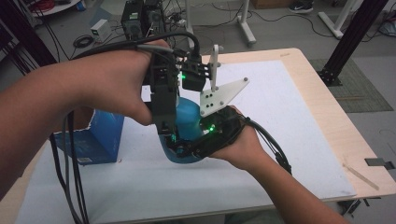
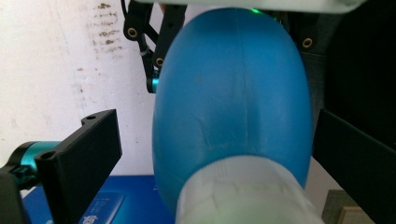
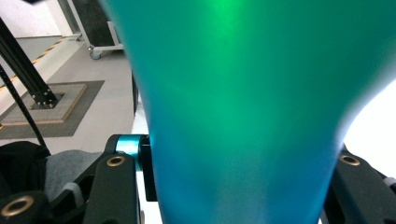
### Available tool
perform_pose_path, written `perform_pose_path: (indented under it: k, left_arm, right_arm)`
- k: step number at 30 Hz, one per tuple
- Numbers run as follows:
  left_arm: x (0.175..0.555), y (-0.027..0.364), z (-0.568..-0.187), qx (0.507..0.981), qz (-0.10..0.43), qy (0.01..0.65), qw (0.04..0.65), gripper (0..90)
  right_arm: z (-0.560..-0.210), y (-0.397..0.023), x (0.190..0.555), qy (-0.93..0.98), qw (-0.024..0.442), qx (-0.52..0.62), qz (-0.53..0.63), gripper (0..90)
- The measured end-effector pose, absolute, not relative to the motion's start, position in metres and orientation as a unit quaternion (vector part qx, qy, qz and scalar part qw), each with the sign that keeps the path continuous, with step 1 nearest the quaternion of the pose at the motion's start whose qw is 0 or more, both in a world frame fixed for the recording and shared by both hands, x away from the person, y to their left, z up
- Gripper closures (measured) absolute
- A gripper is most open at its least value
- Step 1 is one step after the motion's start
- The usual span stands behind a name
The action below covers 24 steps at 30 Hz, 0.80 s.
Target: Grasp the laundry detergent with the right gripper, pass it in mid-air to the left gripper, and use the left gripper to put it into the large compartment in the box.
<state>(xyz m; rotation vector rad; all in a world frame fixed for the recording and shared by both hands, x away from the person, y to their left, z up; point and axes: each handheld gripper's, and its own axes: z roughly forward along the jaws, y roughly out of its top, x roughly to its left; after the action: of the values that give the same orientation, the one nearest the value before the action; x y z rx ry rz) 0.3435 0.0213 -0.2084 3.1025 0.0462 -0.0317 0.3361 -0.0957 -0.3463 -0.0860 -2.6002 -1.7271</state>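
**Blue bottle held between two grippers, above the mat**

Right gripper (image 1: pixel 194 144): comes in from below, near the front middle of the white mat (image 1: pixel 289 140), and sits under the blue bottle (image 1: pixel 187 122). In the right gripper view the bottle body (image 3: pixel 243 116) stands between the two jaws and seems to touch both, so you appear to be gripping it there; the green cast on it is a status light.

Left gripper (image 1: pixel 164 126): comes down from above in your left hand (image 1: pixel 109 81). In the left gripper view the jaws stand apart, one on each side of the bottle (image 2: pixel 231 102), with a clear gap at the left jaw; the right-hand contact is hard to judge. Count it as open around the bottle, not clamped.

Bottle: off the mat, between both grippers, its whitish neck end (image 2: pixel 243 191) towards the left gripper's camera. Whether a cap is fitted cannot be told.

Blue box (image 1: pixel 95 137): on the mat's left edge, just beside the work, untouched.

Step in hand, as judged: a two-handed hold, with the right gripper carrying the bottle and the left lining up on it.

Next move calls for: close the left jaws squarely on the body or neck before you loosen the right. The rounded sides may slip, so keep the bottle over the mat.
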Motion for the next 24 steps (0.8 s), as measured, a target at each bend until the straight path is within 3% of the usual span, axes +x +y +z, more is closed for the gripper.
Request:
perform_pose_path:
  k: [5,8,16,24]
  left_arm:
    - [0.3444,0.0221,-0.2111,1.0,-0.009,0.027,0.012,1.7]
    - [0.3445,0.0216,-0.2113,1.0,-0.012,0.025,0.009,8.8]
    - [0.3451,0.0205,-0.2102,1.0,-0.006,0.027,0.016,9.1]
    - [0.345,0.0205,-0.2091,1.0,-0.007,0.021,0.014,16.1]
  right_arm:
    - [-0.3459,-0.0959,0.3356,-0.832,0.009,-0.027,-0.554,44.6]
    - [-0.3454,-0.0967,0.3357,-0.831,0.007,-0.029,-0.555,44.6]
    - [-0.3452,-0.0975,0.3366,-0.829,0.006,-0.033,-0.558,44.7]
    - [-0.3454,-0.0974,0.3367,-0.829,0.005,-0.031,-0.558,44.7]
